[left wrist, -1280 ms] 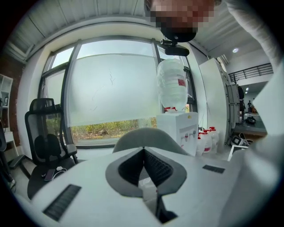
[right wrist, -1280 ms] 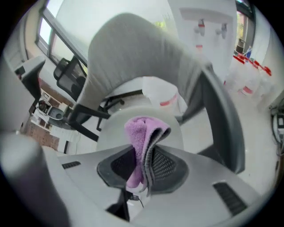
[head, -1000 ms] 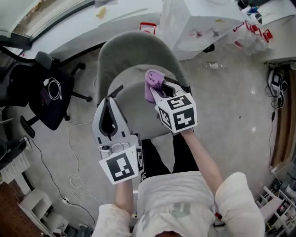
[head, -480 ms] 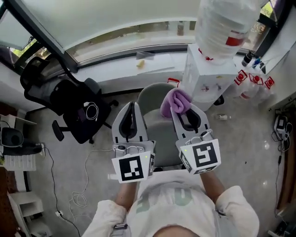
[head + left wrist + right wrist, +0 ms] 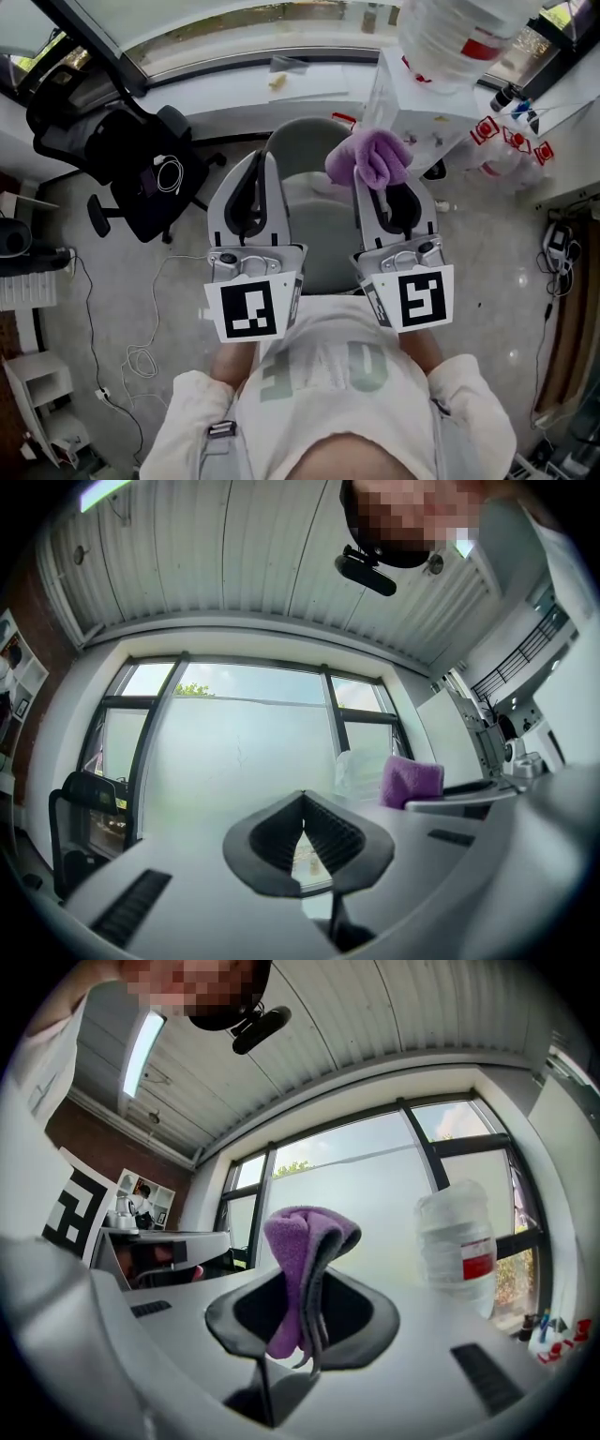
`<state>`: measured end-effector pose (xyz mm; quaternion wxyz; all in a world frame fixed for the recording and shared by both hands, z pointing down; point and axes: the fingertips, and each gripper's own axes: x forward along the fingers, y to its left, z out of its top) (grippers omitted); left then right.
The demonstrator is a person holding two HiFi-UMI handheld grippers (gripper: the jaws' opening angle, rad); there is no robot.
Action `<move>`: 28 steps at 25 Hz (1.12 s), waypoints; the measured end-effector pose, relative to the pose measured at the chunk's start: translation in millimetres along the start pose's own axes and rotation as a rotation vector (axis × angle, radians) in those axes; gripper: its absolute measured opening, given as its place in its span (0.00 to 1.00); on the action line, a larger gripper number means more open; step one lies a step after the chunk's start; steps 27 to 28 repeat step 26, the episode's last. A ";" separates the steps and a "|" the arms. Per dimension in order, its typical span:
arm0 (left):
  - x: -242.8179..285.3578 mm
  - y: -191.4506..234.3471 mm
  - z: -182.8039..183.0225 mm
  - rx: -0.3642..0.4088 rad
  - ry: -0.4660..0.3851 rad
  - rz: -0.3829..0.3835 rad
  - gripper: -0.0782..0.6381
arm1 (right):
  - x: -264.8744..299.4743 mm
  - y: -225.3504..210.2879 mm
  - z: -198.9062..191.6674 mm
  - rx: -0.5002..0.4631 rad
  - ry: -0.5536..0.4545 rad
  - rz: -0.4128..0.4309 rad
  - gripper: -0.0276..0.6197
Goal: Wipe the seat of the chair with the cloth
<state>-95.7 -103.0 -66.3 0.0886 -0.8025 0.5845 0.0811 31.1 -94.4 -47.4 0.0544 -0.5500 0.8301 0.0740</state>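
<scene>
Lifted higher off the chair [image 5: 321, 220], right tongs [image 5: 370, 183] are clamped on purple cloth [image 5: 370, 155]; left tongs [image 5: 263, 157], alongside, are closed empty.

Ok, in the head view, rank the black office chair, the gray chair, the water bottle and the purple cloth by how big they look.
1. black office chair and gray chair: about alike; the gray one is partly hidden, so unranked.
2. water bottle, cut off by the top edge.
3. purple cloth, smallest.
</scene>
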 end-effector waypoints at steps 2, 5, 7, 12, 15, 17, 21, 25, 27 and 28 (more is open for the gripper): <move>-1.0 -2.2 2.0 -0.008 0.002 0.007 0.12 | -2.2 -2.0 0.8 0.007 0.005 0.009 0.18; -2.8 -4.6 4.1 0.005 -0.009 0.015 0.12 | -4.8 -5.5 3.7 0.007 0.001 0.011 0.18; -2.7 -7.1 5.9 0.006 -0.013 0.020 0.12 | -6.3 -8.5 6.3 0.007 -0.005 0.015 0.18; -4.6 -11.0 12.5 0.011 -0.023 0.029 0.13 | -7.2 -14.1 8.8 0.021 -0.010 0.020 0.18; -6.7 -10.4 14.0 0.014 -0.022 0.036 0.12 | -7.5 -15.0 8.0 0.041 -0.006 0.026 0.18; -7.4 -8.3 15.2 0.014 -0.022 0.045 0.12 | -6.8 -14.1 8.3 0.053 -0.001 0.035 0.18; -10.6 -5.7 16.6 0.004 -0.027 0.058 0.13 | -7.4 -11.3 10.8 0.033 0.001 0.053 0.18; -14.1 -7.0 14.5 0.001 -0.024 0.053 0.13 | -8.3 -10.9 9.3 0.030 0.005 0.051 0.18; -14.7 -7.2 14.2 0.000 -0.024 0.051 0.13 | -8.3 -10.8 8.7 0.033 0.006 0.050 0.18; -14.7 -7.2 14.2 0.000 -0.024 0.051 0.13 | -8.3 -10.8 8.7 0.033 0.006 0.050 0.18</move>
